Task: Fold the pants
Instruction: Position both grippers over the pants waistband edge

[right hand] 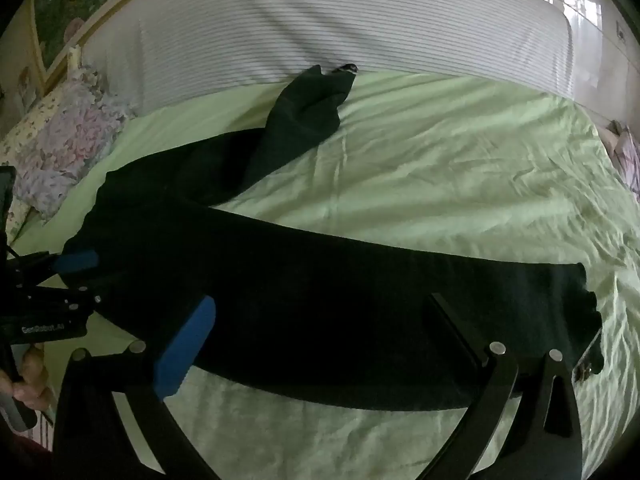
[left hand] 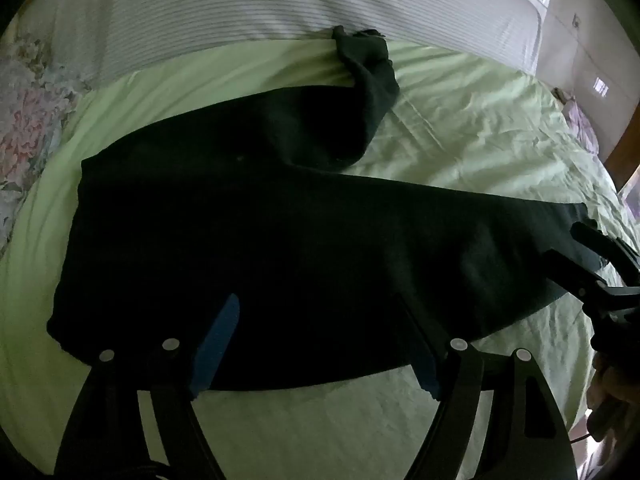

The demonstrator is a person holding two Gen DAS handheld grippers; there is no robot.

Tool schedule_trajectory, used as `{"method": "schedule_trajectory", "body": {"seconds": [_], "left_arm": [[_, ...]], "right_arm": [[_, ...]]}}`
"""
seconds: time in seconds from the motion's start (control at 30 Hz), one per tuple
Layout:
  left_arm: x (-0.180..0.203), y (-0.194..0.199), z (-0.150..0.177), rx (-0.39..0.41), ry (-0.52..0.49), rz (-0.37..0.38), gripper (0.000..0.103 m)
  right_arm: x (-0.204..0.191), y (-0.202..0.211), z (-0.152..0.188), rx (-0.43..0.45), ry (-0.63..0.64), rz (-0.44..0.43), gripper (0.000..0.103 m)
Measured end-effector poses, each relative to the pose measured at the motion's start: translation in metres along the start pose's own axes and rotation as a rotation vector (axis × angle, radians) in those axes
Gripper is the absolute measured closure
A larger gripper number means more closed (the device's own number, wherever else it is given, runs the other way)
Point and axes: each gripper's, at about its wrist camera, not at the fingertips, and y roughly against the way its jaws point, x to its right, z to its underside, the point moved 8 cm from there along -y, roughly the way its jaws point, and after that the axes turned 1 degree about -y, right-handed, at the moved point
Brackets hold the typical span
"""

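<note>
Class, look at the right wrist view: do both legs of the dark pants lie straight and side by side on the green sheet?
No: one leg of the pants stretches right across the green sheet, while the other bends away toward the striped bedding.

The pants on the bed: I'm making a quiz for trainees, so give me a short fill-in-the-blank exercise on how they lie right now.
1. The dark pants lie on a light ____ sheet.
2. The far leg reaches up to the ____ white bedding.
3. The near leg lies stretched out ____ on the sheet.
4. The fingers of the right gripper stand wide ____ above the near leg.

Missing words: green; striped; flat; open
</note>
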Motion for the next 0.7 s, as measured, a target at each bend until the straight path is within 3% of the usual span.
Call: {"method": "schedule_trajectory", "body": {"seconds": [0.7], "left_arm": [[-0.0003,0.0012,0.0022,-0.002,-0.003,-0.004,0.024]], "right_arm": [[0.0047,0.0007,0.0014,0.005,-0.013,0.0,0.001]]}}
